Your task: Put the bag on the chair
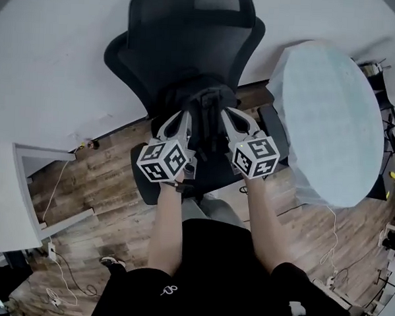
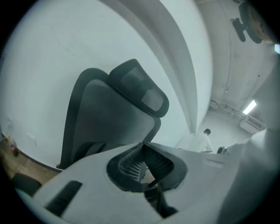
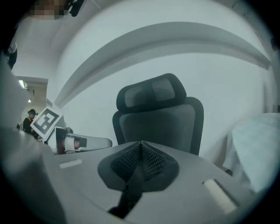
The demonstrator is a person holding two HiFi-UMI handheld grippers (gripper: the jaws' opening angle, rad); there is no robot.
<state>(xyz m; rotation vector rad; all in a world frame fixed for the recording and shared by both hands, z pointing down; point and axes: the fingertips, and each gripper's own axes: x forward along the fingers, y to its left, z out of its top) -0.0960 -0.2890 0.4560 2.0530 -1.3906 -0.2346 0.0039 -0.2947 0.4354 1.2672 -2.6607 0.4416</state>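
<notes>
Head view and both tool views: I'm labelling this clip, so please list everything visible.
chair: one, black, against the white wall
bag: one, black, at the chair seat, between the tools
round table: one, pale green cover, right of the chair
cabinet: one, white, left
floor: brown wood
cables: several, white, on the floor
left tool: grey, shut on the bag's strap
right tool: grey, shut on the bag's strap
arms: two, bare

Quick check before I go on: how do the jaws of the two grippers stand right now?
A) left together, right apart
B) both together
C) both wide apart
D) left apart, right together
B: the left gripper and the right gripper each show, in their own view, the jaw tips meeting with no gap between them.
</notes>
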